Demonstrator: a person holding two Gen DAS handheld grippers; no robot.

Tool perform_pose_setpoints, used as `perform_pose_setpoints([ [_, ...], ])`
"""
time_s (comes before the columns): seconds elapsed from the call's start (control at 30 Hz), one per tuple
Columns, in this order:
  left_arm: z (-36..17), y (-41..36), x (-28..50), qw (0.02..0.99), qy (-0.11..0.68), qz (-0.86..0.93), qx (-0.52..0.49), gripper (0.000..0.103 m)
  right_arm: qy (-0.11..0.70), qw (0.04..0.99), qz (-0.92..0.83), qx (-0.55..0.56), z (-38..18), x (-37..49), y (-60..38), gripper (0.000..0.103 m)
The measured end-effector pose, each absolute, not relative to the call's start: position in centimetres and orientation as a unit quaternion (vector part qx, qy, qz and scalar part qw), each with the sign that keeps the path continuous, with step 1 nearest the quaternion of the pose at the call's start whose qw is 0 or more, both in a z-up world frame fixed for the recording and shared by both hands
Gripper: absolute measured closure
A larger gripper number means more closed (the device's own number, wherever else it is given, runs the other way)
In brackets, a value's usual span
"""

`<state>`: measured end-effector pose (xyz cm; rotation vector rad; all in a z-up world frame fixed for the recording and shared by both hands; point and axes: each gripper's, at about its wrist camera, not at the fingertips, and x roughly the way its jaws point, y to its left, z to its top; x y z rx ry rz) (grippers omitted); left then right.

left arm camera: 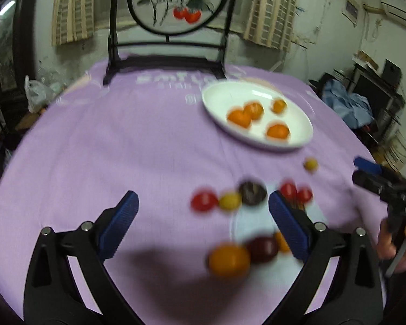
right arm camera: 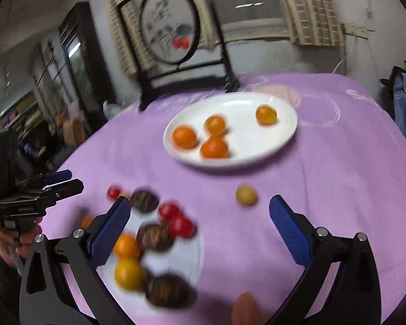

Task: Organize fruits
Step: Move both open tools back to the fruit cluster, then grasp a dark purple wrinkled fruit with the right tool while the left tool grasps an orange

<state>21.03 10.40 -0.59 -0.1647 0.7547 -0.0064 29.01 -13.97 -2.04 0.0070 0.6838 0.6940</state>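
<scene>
A white oval plate [left arm camera: 222, 94] [right arm camera: 281, 135] at the far side of the purple table holds several orange fruits [left arm camera: 239, 117] [right arm camera: 213, 147]. Loose small fruits lie nearer: red [left arm camera: 204, 201] [right arm camera: 180, 226], yellow [left arm camera: 229, 201] [right arm camera: 128, 273], dark brown [left arm camera: 252, 191] [right arm camera: 166, 289], orange [left arm camera: 229, 260] [right arm camera: 125, 246]. A single yellow one [left arm camera: 310, 164] [right arm camera: 246, 195] lies apart. My left gripper [left arm camera: 203, 224] is open and empty above the loose fruits. My right gripper [right arm camera: 200, 230] is open and empty, also seen from the left wrist view [left arm camera: 370, 173].
A black stand with a round painted screen [left arm camera: 176, 2] [right arm camera: 170, 24] stands at the table's far edge. The purple cloth [left arm camera: 108, 149] covers the round table. Room clutter lies beyond the right edge [left arm camera: 346, 103].
</scene>
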Motion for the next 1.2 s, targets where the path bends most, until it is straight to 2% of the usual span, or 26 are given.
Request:
perform_pose_setpoints([
  [0.2, -3.2, 9.8, 17.3, 0.921, 0.381, -0.046, -0.071, 0.004, 0.339, 0.843, 0.395, -0.134, -3.7, 26.0, -11.3, 0.001],
  [0.27, -3.6, 9.5, 17.3, 0.914, 0.394, -0.064, -0.069, 0.004, 0.344, 0.829, 0.411, -0.161, -4.3, 25.2, -10.6, 0.009],
  [0.33, -3.6, 9.6, 17.4, 0.915, 0.393, -0.06, -0.07, 0.004, 0.342, 0.821, 0.42, -0.18, -4.7, 24.5, -10.2, 0.009],
  [0.37, -3.6, 9.7, 17.4, 0.914, 0.393, -0.058, -0.075, 0.004, 0.34, 0.818, 0.425, -0.186, -4.7, 24.2, -10.2, 0.017],
  [0.4, -3.7, 9.9, 17.4, 0.913, 0.395, -0.055, -0.08, 0.004, 0.34, 0.816, 0.429, -0.187, -4.7, 24.0, -10.3, 0.021],
  [0.6, -4.0, 11.1, 17.2, 0.912, 0.395, -0.037, -0.103, 0.005, 0.346, 0.817, 0.422, -0.186, -5.0, 23.8, -11.7, 0.022],
  [0.67, -4.0, 11.2, 17.3, 0.912, 0.395, -0.035, -0.105, 0.005, 0.357, 0.81, 0.424, -0.194, -5.7, 23.8, -11.3, 0.032],
  [1.0, -4.0, 10.9, 17.4, 0.911, 0.398, -0.037, -0.099, 0.005, 0.377, 0.796, 0.416, -0.225, -7.6, 24.1, -9.8, 0.051],
  [1.07, -4.0, 10.7, 17.4, 0.911, 0.399, -0.042, -0.095, 0.005, 0.375, 0.795, 0.419, -0.227, -7.6, 24.0, -9.7, 0.057],
  [1.13, -4.0, 10.5, 17.7, 0.909, 0.401, -0.062, -0.098, 0.006, 0.375, 0.797, 0.418, -0.22, -7.3, 24.2, -10.0, 0.058],
  [1.2, -4.1, 10.1, 17.9, 0.908, 0.4, -0.078, -0.095, 0.012, 0.374, 0.805, 0.418, -0.194, -6.6, 24.8, -10.7, 0.058],
])
